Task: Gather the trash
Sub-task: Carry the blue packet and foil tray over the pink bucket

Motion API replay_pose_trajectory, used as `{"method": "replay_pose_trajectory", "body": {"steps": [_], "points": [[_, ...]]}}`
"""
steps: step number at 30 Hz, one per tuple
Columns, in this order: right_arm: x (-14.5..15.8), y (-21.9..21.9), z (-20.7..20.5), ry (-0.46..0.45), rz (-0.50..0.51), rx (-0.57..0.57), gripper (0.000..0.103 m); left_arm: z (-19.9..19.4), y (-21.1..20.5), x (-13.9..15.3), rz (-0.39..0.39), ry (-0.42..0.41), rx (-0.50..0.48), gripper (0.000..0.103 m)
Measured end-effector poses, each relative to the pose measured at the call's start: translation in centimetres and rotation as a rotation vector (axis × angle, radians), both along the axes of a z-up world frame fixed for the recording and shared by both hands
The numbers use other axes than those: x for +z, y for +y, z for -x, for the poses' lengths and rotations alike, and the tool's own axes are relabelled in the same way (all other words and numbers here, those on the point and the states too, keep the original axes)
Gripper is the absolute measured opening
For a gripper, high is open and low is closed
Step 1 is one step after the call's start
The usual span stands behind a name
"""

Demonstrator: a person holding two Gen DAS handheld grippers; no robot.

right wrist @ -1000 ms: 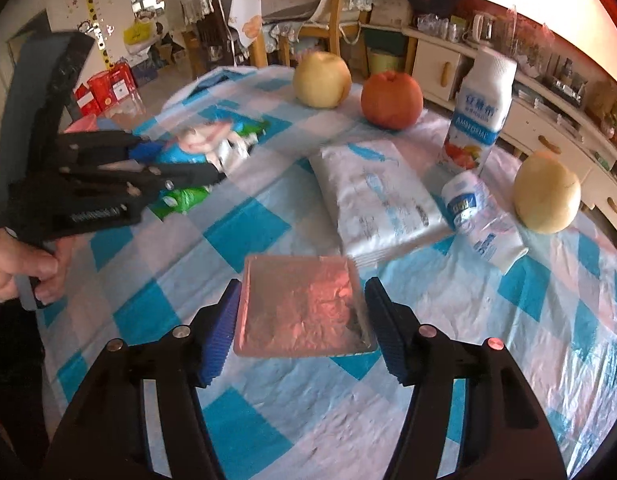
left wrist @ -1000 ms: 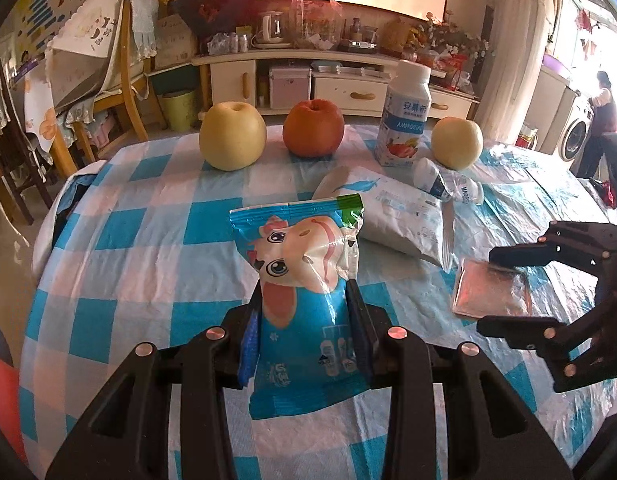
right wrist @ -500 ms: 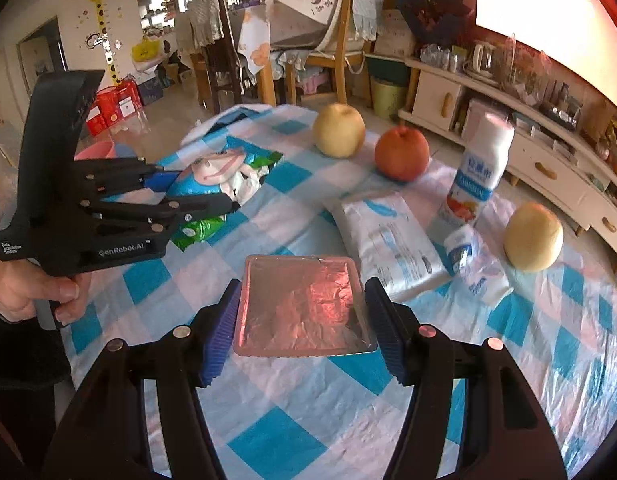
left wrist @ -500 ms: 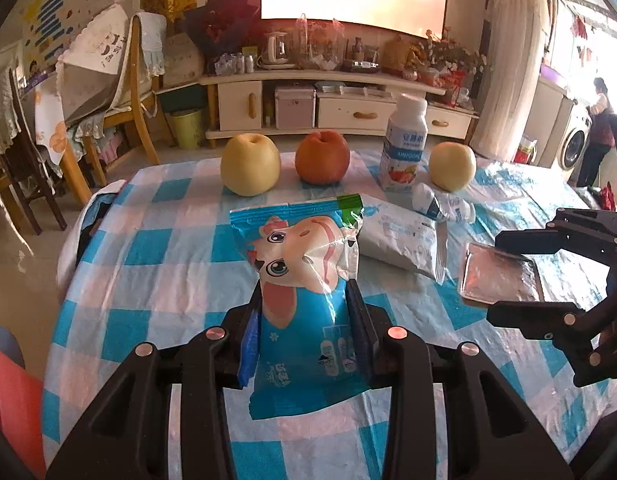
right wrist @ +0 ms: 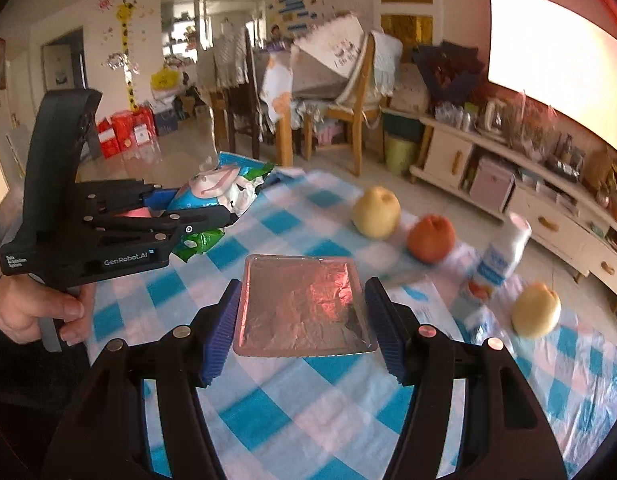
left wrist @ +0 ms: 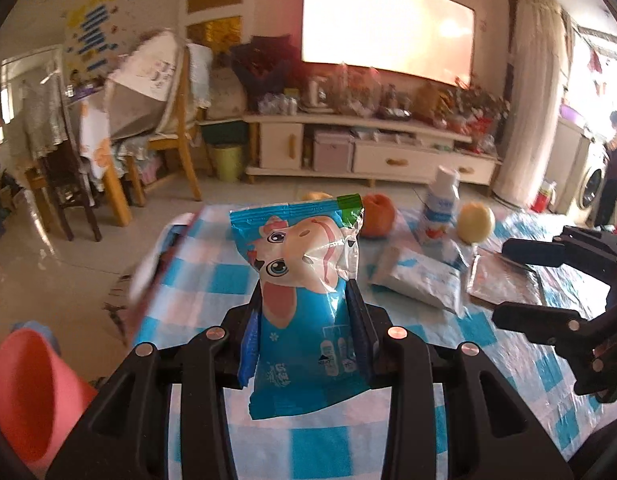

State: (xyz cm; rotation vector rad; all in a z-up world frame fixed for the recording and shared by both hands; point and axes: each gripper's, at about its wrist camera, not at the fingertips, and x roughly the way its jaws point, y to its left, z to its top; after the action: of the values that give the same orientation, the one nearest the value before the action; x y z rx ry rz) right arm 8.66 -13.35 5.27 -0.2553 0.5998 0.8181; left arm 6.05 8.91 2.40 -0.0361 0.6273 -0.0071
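Note:
My left gripper (left wrist: 306, 320) is shut on a blue snack bag with a cartoon cow (left wrist: 304, 280), held up above the blue-and-white checked table (left wrist: 212, 280). My right gripper (right wrist: 302, 322) is shut on a flat silver foil packet (right wrist: 302, 308), also lifted off the table. In the right wrist view the left gripper (right wrist: 224, 210) shows at the left with the cow bag (right wrist: 220, 188), a hand (right wrist: 40, 312) around its handle. The right gripper (left wrist: 504, 280) with the foil packet (left wrist: 504, 284) shows at the right of the left wrist view.
On the table lie a white pouch (left wrist: 420, 280), a white bottle (left wrist: 442, 204), a red apple (right wrist: 430, 238) and two yellow pears (right wrist: 376, 212) (right wrist: 536, 310). A pink bin (left wrist: 24, 392) stands on the floor at lower left. Chairs (left wrist: 180, 148) and a TV cabinet (left wrist: 368, 152) are beyond.
Both grippers rose and drew back from the table with their packets still held. The table's things look smaller and farther, and the pink bin has come into the left view.

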Motion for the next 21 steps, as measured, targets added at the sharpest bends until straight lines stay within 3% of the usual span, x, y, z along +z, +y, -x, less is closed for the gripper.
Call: {"method": "replay_pose_trajectory", "body": {"steps": [12,21], "points": [[4.4,7.0,2.6,-0.068,-0.037,0.102,0.063,6.0,8.8,3.0,-0.004,-0.021,0.148,0.039],[7.0,15.2,5.0,-0.092,-0.070,0.229,0.063,11.5,16.4,6.0,-0.032,-0.054,0.287,0.039]]}}
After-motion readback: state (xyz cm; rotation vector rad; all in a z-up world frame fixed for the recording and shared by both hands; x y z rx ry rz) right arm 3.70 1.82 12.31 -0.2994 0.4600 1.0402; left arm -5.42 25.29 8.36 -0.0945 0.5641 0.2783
